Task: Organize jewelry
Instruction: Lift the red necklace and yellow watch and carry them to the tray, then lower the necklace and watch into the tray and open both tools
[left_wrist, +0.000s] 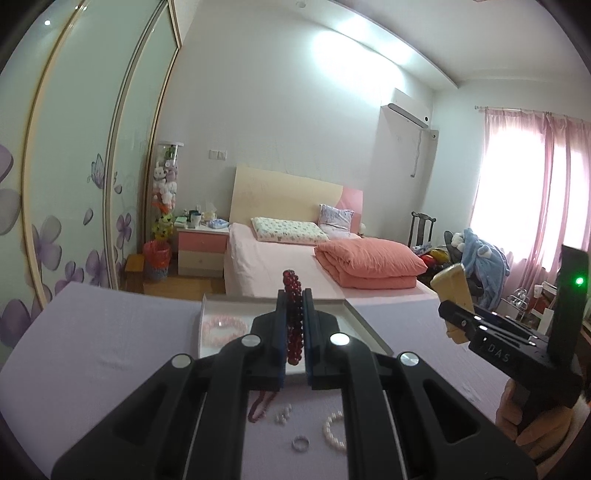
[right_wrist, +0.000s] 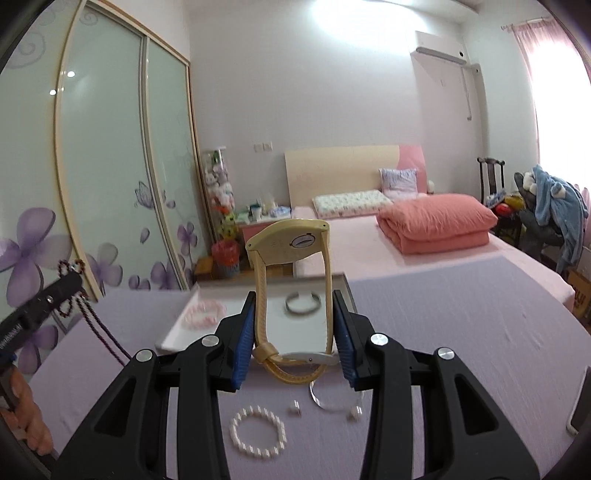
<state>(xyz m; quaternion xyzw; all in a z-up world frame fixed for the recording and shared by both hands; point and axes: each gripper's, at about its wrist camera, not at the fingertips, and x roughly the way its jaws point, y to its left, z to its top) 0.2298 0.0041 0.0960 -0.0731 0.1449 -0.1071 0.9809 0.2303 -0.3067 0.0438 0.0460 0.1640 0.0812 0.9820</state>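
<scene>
My left gripper (left_wrist: 294, 325) is shut on a dark red bead bracelet (left_wrist: 293, 295), held above the lilac table near the white tray (left_wrist: 354, 314). A pink bead bracelet (left_wrist: 223, 326) lies in the tray. My right gripper (right_wrist: 293, 328) is shut on a beige watch (right_wrist: 291, 243), held over the tray (right_wrist: 177, 332). The tray also holds a silver bangle (right_wrist: 303, 304) and the pink bracelet (right_wrist: 205, 312). In the right wrist view the left gripper (right_wrist: 70, 280) shows at the left with dark red beads hanging from it.
On the lilac cloth (right_wrist: 461, 314) lie a white pearl bracelet (right_wrist: 258, 430), a small earring (right_wrist: 294, 409) and a thin silver bangle (right_wrist: 332, 400). The left wrist view shows a silver ring (left_wrist: 300, 443), small studs (left_wrist: 283, 417) and a red bead string (left_wrist: 260, 404). A bed stands beyond.
</scene>
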